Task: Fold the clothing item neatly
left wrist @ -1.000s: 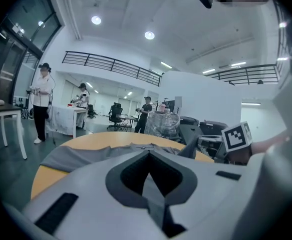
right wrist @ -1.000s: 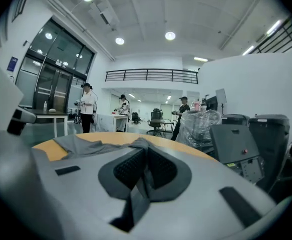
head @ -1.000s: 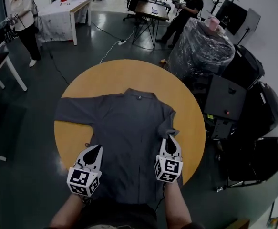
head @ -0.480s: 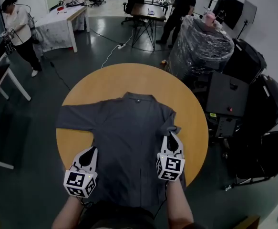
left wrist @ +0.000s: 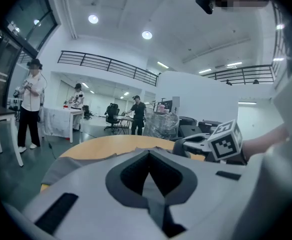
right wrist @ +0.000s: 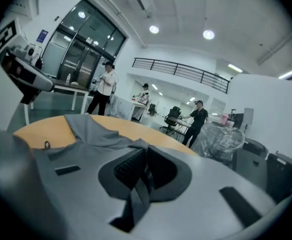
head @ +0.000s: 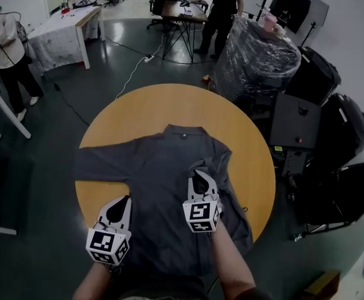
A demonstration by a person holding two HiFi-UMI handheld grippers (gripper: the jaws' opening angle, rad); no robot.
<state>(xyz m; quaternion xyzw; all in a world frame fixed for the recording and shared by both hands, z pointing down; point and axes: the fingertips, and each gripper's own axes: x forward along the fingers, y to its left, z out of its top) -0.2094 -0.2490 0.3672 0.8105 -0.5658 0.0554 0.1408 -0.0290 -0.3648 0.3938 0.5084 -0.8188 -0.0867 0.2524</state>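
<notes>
Shirt [head: 160,161]: grey, laid on round table [head: 138,108], collar at the far side; one sleeve is spread flat toward the left rim.
Right gripper [head: 198,175]: clenched on a fold of the shirt's right side, which is held over the shirt's middle; cloth is seen pinched between the pads.
Left gripper [head: 120,204]: clenched on cloth at the near left hem.
Right half of shirt: rumpled, lifted off the table beside the right gripper.
</notes>
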